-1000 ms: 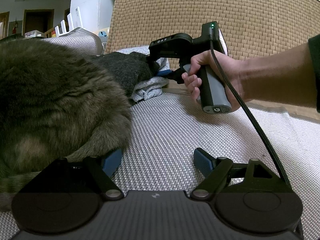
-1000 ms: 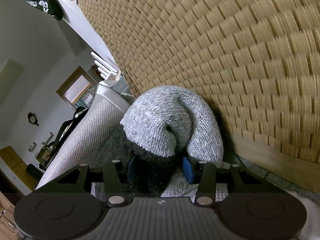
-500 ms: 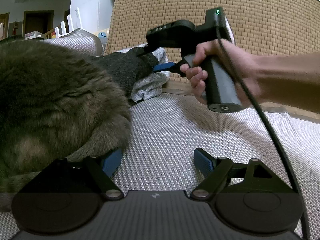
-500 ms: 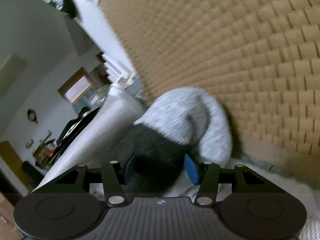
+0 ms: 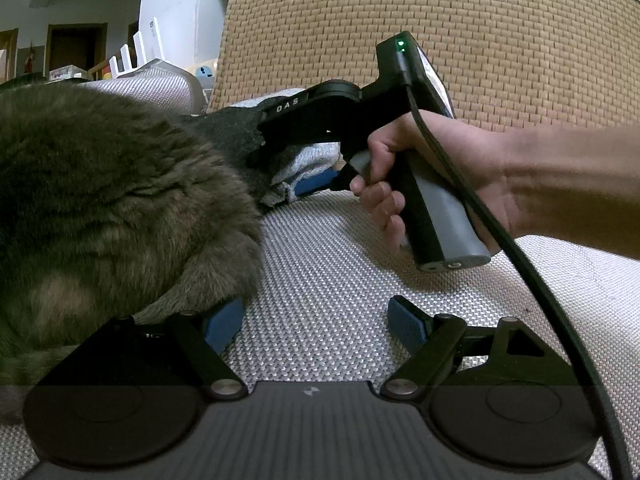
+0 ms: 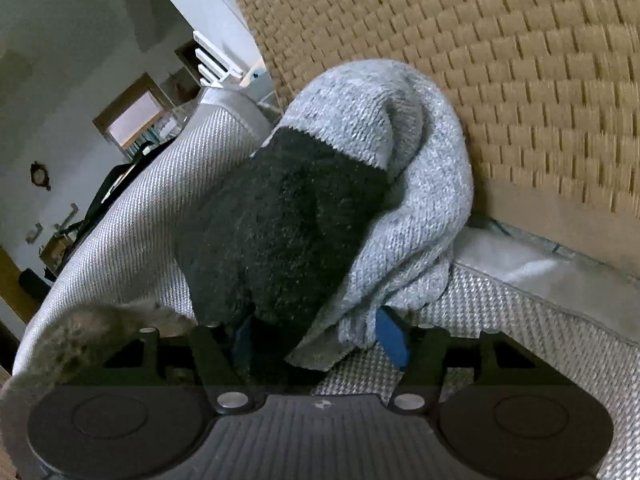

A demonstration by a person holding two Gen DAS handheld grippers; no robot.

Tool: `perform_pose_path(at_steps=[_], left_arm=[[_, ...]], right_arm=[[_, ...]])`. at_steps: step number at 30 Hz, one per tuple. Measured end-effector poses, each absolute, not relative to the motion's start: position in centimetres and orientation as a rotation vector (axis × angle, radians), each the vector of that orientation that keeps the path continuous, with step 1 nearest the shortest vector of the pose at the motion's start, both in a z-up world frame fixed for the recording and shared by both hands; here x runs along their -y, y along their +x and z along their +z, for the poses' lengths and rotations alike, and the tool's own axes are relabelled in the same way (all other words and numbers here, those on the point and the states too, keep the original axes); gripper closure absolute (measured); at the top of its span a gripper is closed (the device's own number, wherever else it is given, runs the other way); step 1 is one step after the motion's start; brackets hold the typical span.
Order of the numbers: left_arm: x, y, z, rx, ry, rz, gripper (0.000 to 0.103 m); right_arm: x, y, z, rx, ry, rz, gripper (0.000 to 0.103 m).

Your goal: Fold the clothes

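Note:
A folded knit garment (image 6: 320,200), dark grey with a light grey part, lies at the back of the woven sofa seat against the wicker back. It also shows in the left wrist view (image 5: 304,160). My right gripper (image 6: 320,336) has its blue pads on either side of the garment's near end; the jaws are apart and the cloth rests on the seat. In the left wrist view the right gripper (image 5: 316,180) shows low at the garment. My left gripper (image 5: 316,324) is open and empty, low over the seat, its left pad beside the cat.
A long-haired brown cat (image 5: 100,208) lies on the seat at the left, touching the garment; its fur shows in the right wrist view (image 6: 88,332). The wicker sofa back (image 5: 480,40) stands behind. A sofa arm (image 6: 152,200) rises at the left.
My right gripper has lowered the garment onto the seat beside the cat and its jaws have widened. The left gripper has not moved.

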State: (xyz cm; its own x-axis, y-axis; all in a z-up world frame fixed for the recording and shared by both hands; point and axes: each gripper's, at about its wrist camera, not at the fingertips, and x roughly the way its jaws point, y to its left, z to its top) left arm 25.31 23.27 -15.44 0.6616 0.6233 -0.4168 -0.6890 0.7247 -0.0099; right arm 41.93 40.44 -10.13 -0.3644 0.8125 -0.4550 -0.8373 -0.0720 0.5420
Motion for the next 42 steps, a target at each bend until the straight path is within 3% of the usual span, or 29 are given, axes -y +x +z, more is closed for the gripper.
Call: perform_pose_path(at_steps=[8, 18, 25, 32, 42], left_arm=[[-23.4, 25.5, -15.4, -0.407, -0.173, 0.750, 0.020], [-23.5, 25.8, -15.5, -0.406, -0.167, 0.758, 0.020], [-23.4, 25.7, -15.6, -0.407, -0.164, 0.759, 0.020], [-23.5, 25.7, -15.7, -0.412, -0.159, 0.760, 0.020], [-23.3, 25.8, -15.6, -0.419, -0.151, 0.764, 0.019]], right_arm=[[-40.0, 41.7, -10.4, -0.834, -0.094, 1.699, 0.036], [-35.6, 42.7, -10.1, -0.934, 0.055, 1.741, 0.036], [-28.1, 42.2, -9.0, -0.833, -0.033, 1.711, 0.036], [-16.4, 43.5, -9.1, -0.827, 0.188, 1.560, 0.036], [-9.0, 40.6, -9.1, -0.727, 0.029, 1.362, 0.037]])
